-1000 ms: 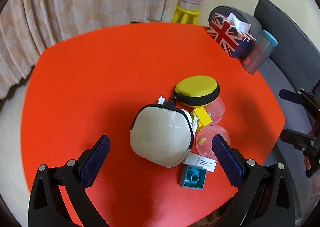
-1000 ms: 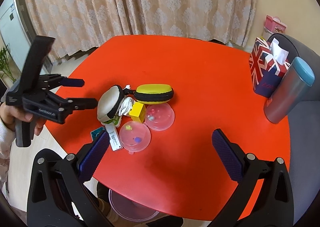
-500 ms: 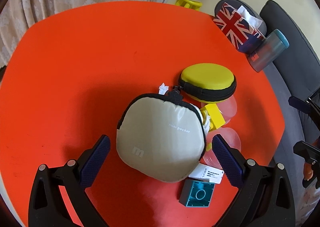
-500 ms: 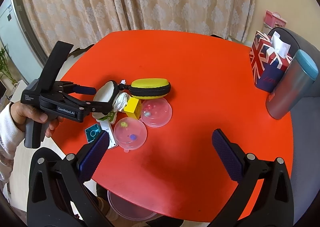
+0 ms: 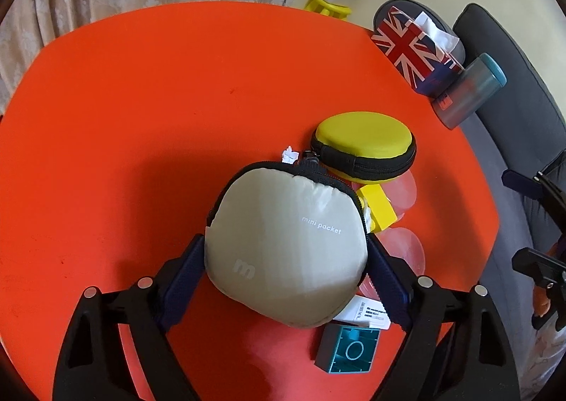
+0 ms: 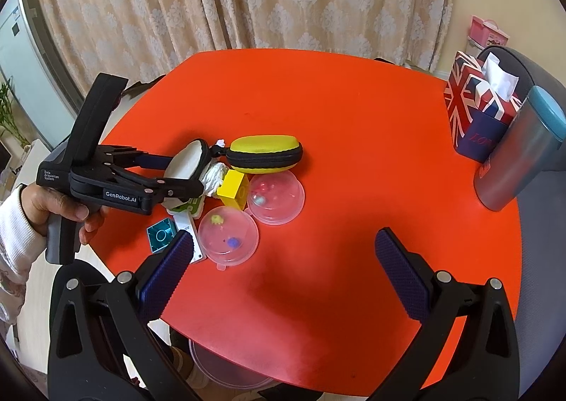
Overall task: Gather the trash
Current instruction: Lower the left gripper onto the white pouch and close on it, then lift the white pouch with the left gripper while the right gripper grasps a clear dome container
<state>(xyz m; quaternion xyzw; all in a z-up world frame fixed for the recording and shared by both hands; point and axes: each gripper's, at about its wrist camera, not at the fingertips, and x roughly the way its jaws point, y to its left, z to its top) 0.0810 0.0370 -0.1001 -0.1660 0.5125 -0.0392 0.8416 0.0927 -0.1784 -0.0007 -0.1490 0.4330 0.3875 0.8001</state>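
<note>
The left gripper's (image 5: 286, 259) fingers (image 5: 184, 273) had just been closing and were pressed against both sides of a beige round fabric pouch (image 5: 286, 242) on the red worktop (image 5: 141, 100). Crumpled white tissue (image 6: 215, 176) was wedged just beside the pouch, a yellow oval zip case (image 5: 364, 146) touching behind it. The right gripper's (image 6: 283, 270) fingers were spread wide, gripping nothing, well apart from the pouch.
</note>
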